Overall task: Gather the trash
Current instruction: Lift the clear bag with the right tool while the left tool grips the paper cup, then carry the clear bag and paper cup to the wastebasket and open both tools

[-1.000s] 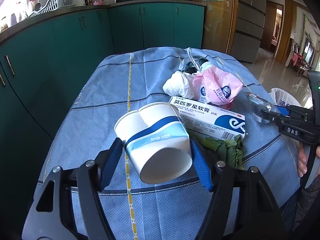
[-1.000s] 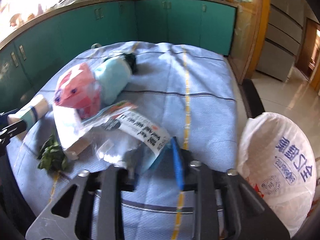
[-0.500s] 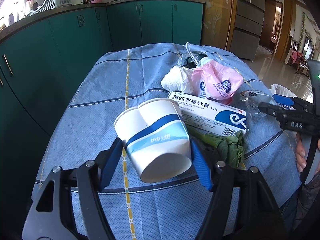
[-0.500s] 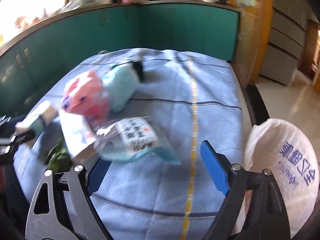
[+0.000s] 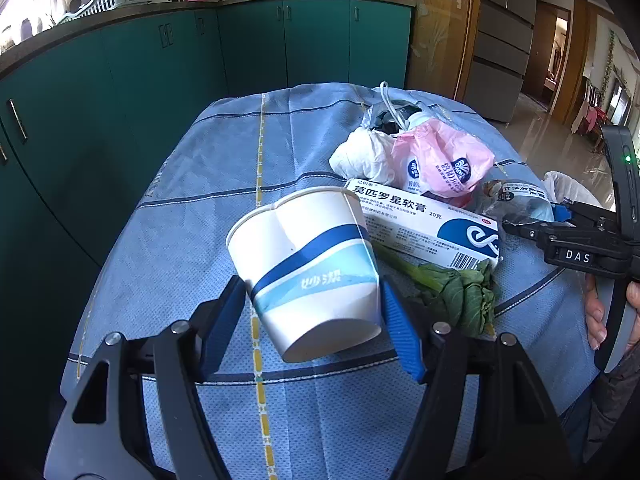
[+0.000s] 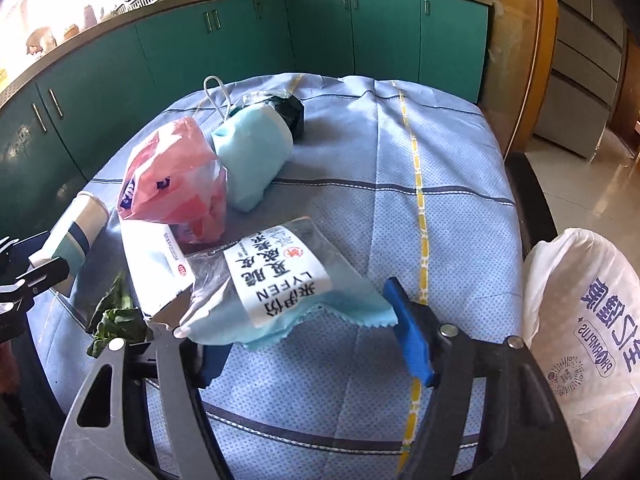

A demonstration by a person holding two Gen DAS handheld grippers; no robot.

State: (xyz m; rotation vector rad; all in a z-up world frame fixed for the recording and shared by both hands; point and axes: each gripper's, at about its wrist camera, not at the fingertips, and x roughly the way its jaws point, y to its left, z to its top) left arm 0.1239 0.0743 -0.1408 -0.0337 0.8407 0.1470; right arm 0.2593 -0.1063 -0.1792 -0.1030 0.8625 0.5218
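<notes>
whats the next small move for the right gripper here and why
Probably close the right gripper on the clear snack wrapper. Its jaws have just been closing, yet the far pad stands clear of the wrapper's edge. The white trash bag waits beside it, and the left gripper already clamps the paper cup.

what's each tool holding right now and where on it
The left tool holds the paper cup by its sides, near the base. The right tool holds nothing: its jaws, just narrowing, straddle the snack wrapper.

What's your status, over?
Left gripper clamped on paper cup. Right gripper open, jaws just closing, around clear wrapper. Nothing blocking.
</notes>
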